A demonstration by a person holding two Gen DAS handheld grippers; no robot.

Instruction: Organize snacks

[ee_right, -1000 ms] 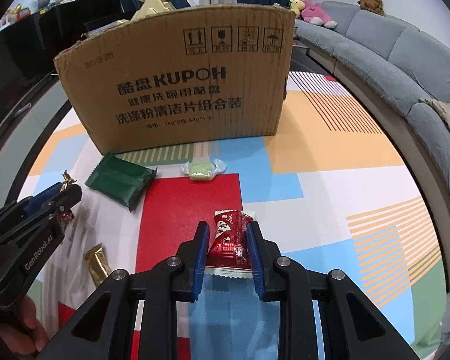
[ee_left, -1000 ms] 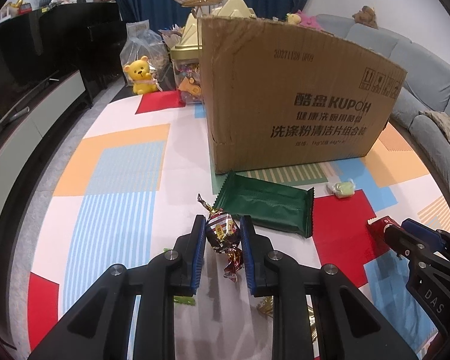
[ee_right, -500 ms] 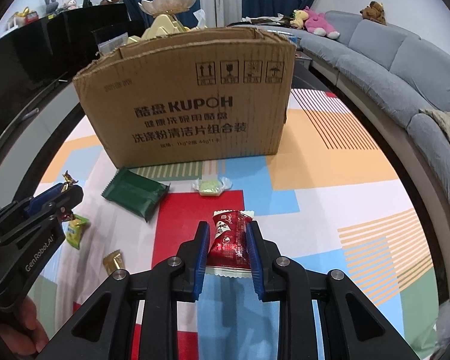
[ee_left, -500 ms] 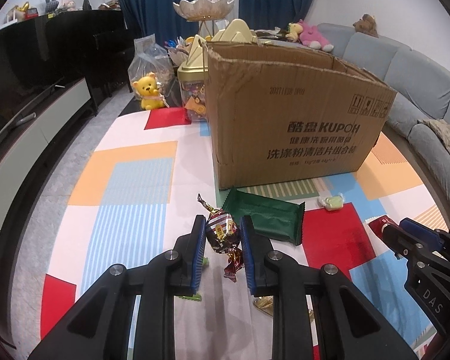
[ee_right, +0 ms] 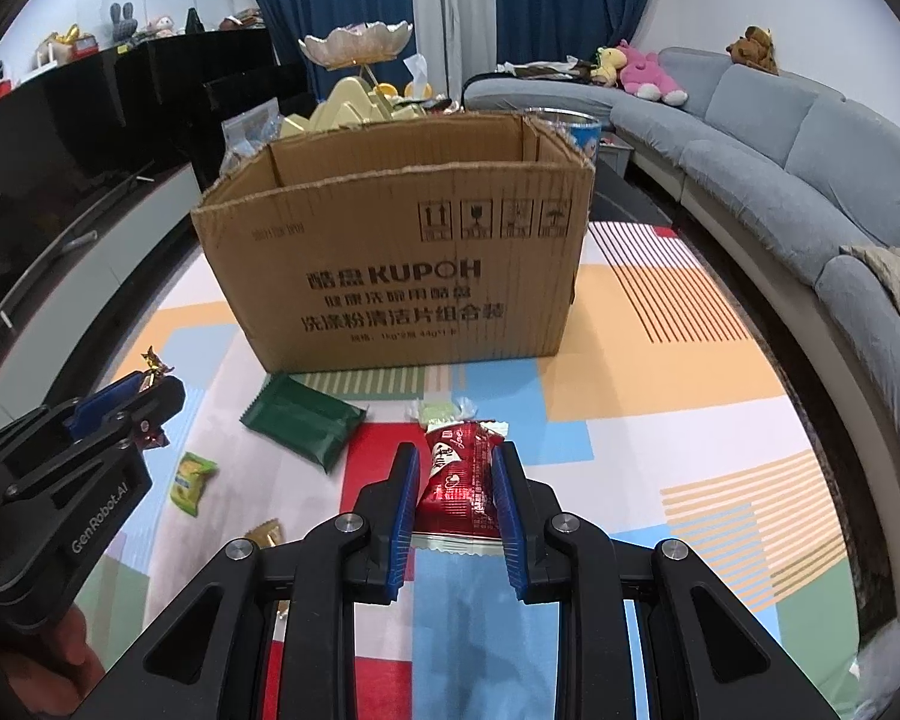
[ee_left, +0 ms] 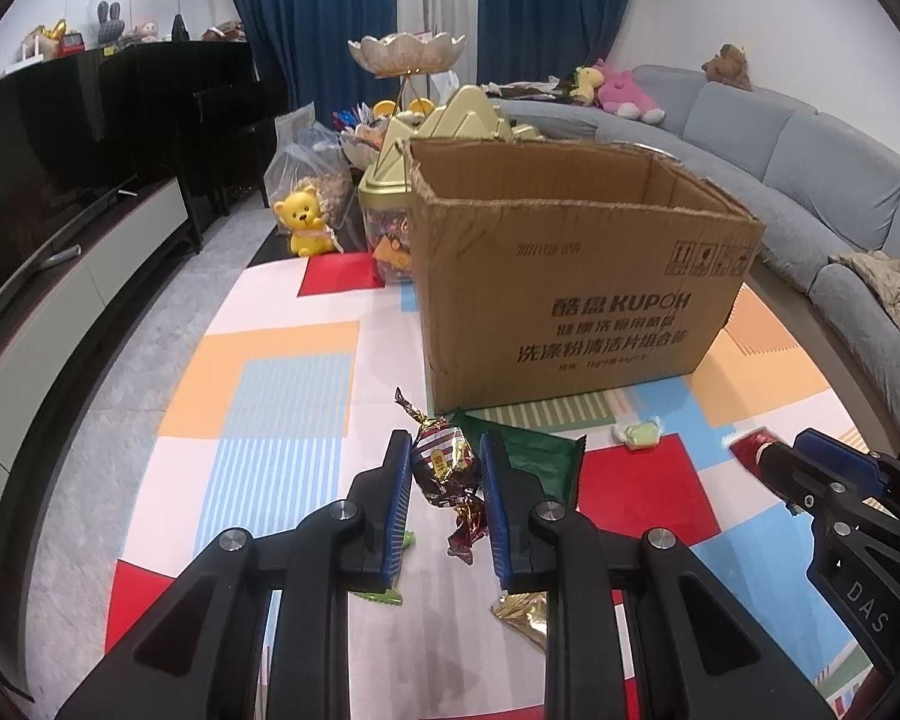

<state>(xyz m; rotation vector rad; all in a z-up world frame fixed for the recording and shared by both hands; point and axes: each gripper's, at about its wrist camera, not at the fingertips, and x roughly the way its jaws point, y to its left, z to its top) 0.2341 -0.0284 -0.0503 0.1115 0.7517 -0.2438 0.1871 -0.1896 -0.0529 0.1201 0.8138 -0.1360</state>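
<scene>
Snacks clamped in both hand-held grippers, short of the open cardboard box point(ee_right: 390, 276).

Left hand-held gripper point(ee_left: 444, 474) is closed on a crinkled brown foil candy point(ee_left: 441, 465); right hand-held gripper point(ee_right: 456, 474) is closed on a glossy red sachet point(ee_right: 459, 477), both clear of the patterned table point(ee_right: 660, 372). Lying flat between them and the corrugated, rough-edged box: a green rectangular packet point(ee_right: 303, 423), a pale green twist-wrapped sweet point(ee_right: 438, 411), a small yellow-green packet point(ee_right: 191, 483) and a gold wrapper point(ee_left: 525, 615).

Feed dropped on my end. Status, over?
Left tongs shut on dark twist candy. Right tongs shut on red packet. Cardboard box ahead, open, path clear.
</scene>
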